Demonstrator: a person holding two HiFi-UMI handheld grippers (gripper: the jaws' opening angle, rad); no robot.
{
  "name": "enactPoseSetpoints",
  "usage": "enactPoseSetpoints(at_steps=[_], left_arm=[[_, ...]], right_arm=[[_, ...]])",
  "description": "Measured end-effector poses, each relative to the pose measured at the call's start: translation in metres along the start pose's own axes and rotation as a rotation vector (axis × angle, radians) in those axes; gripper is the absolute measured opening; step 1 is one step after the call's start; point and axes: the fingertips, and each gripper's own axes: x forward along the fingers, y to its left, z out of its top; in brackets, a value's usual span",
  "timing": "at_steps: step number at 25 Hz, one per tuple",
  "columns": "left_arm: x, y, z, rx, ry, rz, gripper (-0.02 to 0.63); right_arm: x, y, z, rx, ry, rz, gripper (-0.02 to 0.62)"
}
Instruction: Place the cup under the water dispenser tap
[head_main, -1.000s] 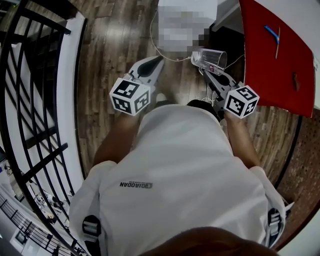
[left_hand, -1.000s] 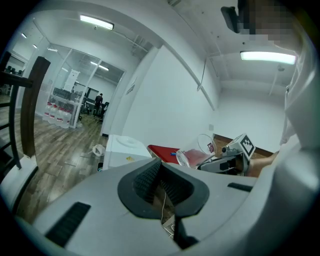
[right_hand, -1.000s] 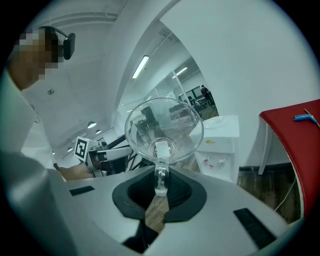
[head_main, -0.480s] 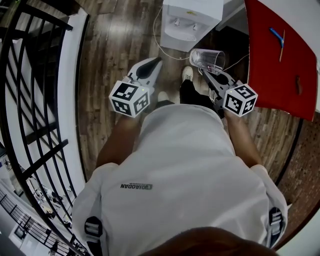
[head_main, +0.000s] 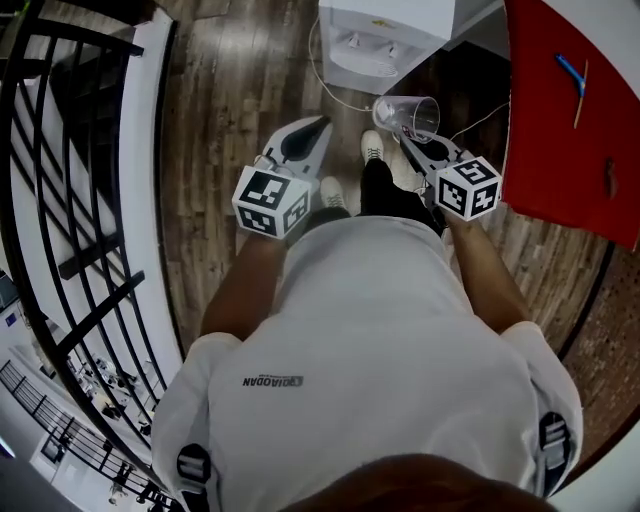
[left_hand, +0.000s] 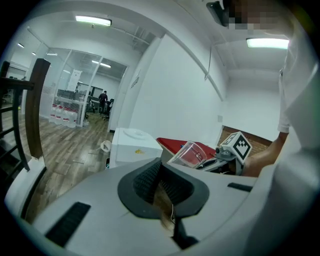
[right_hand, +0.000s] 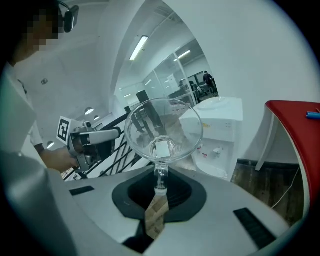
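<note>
A clear plastic cup (head_main: 408, 114) lies tilted on its side in my right gripper (head_main: 405, 136), which is shut on the cup's wall. In the right gripper view the cup (right_hand: 162, 129) fills the middle, its wall pinched between the pads. The white water dispenser (head_main: 385, 40) stands on the floor just beyond the cup, with its two taps (right_hand: 216, 150) facing me. My left gripper (head_main: 318, 128) hovers left of the cup, shut with nothing in it. From the left gripper view the cup (left_hand: 192, 152) shows right of the dispenser (left_hand: 132, 145).
A red table (head_main: 575, 110) with a blue pen (head_main: 572, 72) on it stands at the right. A black railing (head_main: 70, 200) runs down the left side. A white cable (head_main: 340, 95) trails over the wooden floor by the dispenser. The person's shoes (head_main: 372, 148) are below the cup.
Both grippers have dropped lower and come closer to the dispenser, the right one more. The cup stays gripped and sits nearer the dispenser's front.
</note>
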Motion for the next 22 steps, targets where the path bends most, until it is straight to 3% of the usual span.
enactPoseSetpoints(at_steps=[5, 14, 22], left_arm=[[0.038, 0.010, -0.020, -0.006, 0.069, 0.011, -0.003], [0.107, 0.038, -0.062, -0.013, 0.170, 0.019, -0.003], [0.148, 0.063, -0.103, -0.097, 0.232, 0.048, -0.003]], right_arm=[[0.028, -0.035, -0.015, 0.066, 0.035, -0.006, 0.038], [0.081, -0.102, -0.059, 0.008, 0.161, -0.061, 0.038], [0.125, -0.147, -0.093, 0.004, 0.253, -0.080, 0.038]])
